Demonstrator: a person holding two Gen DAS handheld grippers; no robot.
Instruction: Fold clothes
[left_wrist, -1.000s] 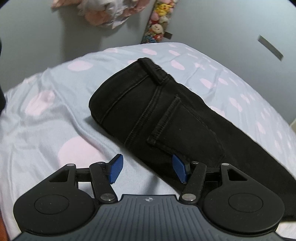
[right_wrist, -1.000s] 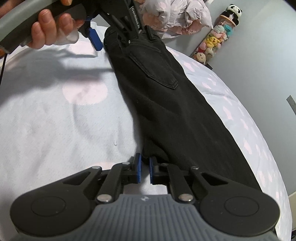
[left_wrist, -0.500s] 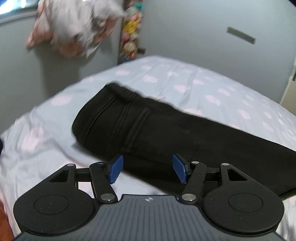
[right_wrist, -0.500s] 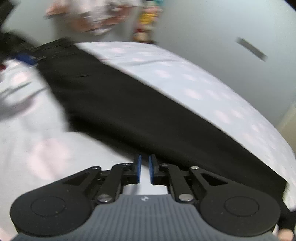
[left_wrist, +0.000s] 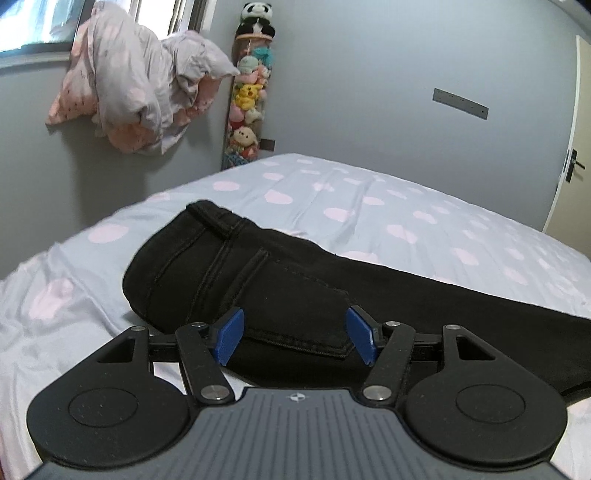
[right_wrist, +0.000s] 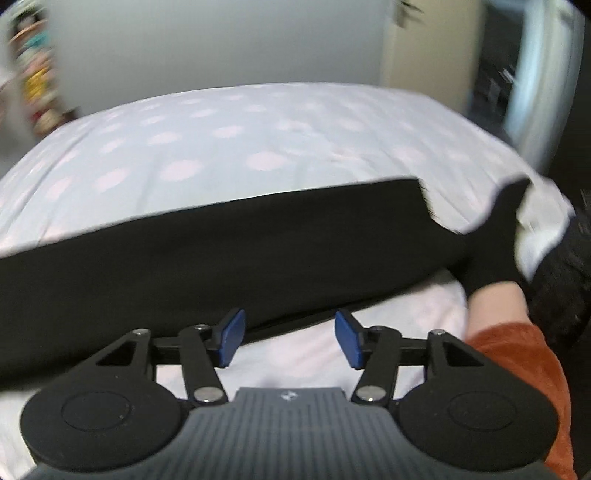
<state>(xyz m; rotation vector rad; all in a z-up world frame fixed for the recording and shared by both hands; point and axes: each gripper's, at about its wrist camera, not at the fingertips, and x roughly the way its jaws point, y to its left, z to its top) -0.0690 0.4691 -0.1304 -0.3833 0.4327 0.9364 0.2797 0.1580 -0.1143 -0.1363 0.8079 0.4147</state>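
Note:
Black jeans (left_wrist: 280, 291) lie folded lengthwise on the bed, waistband at the far left, back pocket up. My left gripper (left_wrist: 295, 338) is open and empty, low over the seat and pocket. In the right wrist view the legs (right_wrist: 229, 254) stretch across, hems at the right near the bed edge. My right gripper (right_wrist: 288, 338) is open and empty, at the near edge of the legs, over the sheet.
The bed sheet (left_wrist: 406, 218) is pale blue with pink dots. A bundled duvet (left_wrist: 140, 81) and a column of plush toys (left_wrist: 247, 103) stand against the grey wall. A person's leg in orange cloth (right_wrist: 517, 369) is at right. A door (left_wrist: 569, 147) is far right.
My right gripper has opened and swung right along the legs toward the hems. My left gripper has dropped lower and stayed open by the seat.

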